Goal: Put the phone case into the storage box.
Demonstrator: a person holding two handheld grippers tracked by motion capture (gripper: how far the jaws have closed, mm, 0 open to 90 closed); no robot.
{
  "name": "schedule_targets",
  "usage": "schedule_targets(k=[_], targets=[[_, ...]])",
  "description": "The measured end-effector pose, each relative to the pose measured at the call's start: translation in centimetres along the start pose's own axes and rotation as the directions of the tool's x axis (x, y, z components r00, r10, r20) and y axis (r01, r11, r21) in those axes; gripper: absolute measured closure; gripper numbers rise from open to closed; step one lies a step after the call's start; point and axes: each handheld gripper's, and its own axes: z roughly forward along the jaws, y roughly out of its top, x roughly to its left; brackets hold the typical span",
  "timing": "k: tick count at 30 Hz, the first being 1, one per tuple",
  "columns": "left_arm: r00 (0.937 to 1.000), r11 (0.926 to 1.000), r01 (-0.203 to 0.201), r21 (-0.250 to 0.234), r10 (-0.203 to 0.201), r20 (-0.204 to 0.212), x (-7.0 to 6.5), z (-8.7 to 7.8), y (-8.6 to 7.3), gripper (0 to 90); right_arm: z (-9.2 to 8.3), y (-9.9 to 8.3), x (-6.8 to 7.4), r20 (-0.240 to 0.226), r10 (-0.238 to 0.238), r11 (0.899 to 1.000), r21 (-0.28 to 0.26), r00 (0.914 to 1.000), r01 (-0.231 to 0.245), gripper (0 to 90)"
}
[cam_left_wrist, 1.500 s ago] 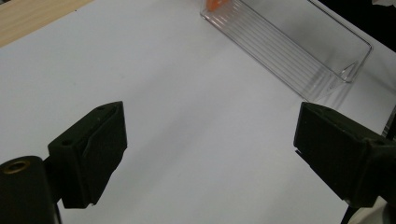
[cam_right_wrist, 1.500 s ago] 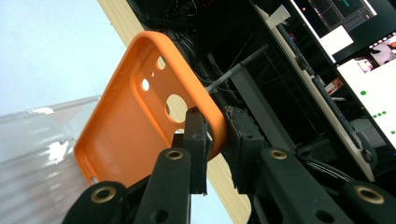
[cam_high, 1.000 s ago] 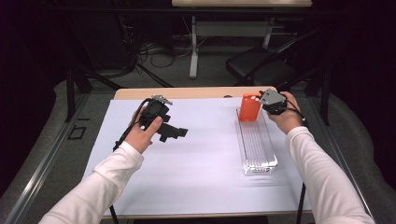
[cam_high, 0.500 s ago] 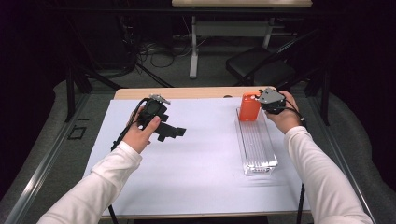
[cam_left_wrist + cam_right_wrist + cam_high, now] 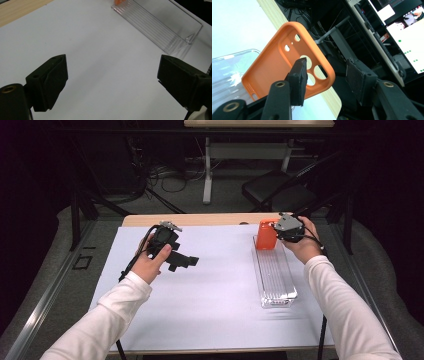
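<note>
The white sheet (image 5: 210, 290) lies bare across the frame's middle, wide room between my hands. At upper right, the orange phone case (image 5: 266, 234) stands in the far end of the clear tray (image 5: 274, 277), near the table edge. My right gripper (image 5: 325, 75) has just been opening; its edge sits between the parted jaws, unpinched. My left gripper (image 5: 182, 261) hovers spread, empty

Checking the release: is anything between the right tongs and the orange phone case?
Nothing visible. The orange silicone phone case stands at the clear ribbed plastic tray's far end, between the right tongs' just-opened jaws, pads apart.
</note>
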Motion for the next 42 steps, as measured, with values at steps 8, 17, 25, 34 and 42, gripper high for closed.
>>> schedule_targets(k=[8,17,25,34,42], targets=[[1.0,1.0,-0.001,0.003,0.001,-0.001,0.1,0.1,0.0,9.8,-0.3,0.2,-0.2,0.026,0.067,0.998,0.015,0.9974,-0.068,35.8],[1.0,1.0,0.0,0.002,0.0,-0.007,0.1,0.1,0.0,9.8,-0.8,0.8,-0.2,0.022,0.105,0.994,0.014,0.9943,-0.105,33.0],[0.9998,1.0,0.007,-0.007,-0.007,-0.018,0.1,0.0,0.0,9.8,-1.5,1.5,-0.1,0.02,0.13,0.991,0.011,0.9913,-0.13,30.6],[0.9997,0.9998,0.016,-0.013,-0.016,-0.019,0.1,-0.1,0.0,9.8,-3.0,2.8,0.1,0.001,0.164,0.986,0.013,0.9864,-0.164,20.6],[0.9996,0.9996,0.021,-0.019,-0.021,-0.02,0.3,-0.2,0.0,9.8,-4.0,3.8,0.1,-0.081,0.276,0.961,0.038,0.9576,-0.274,14.7]])
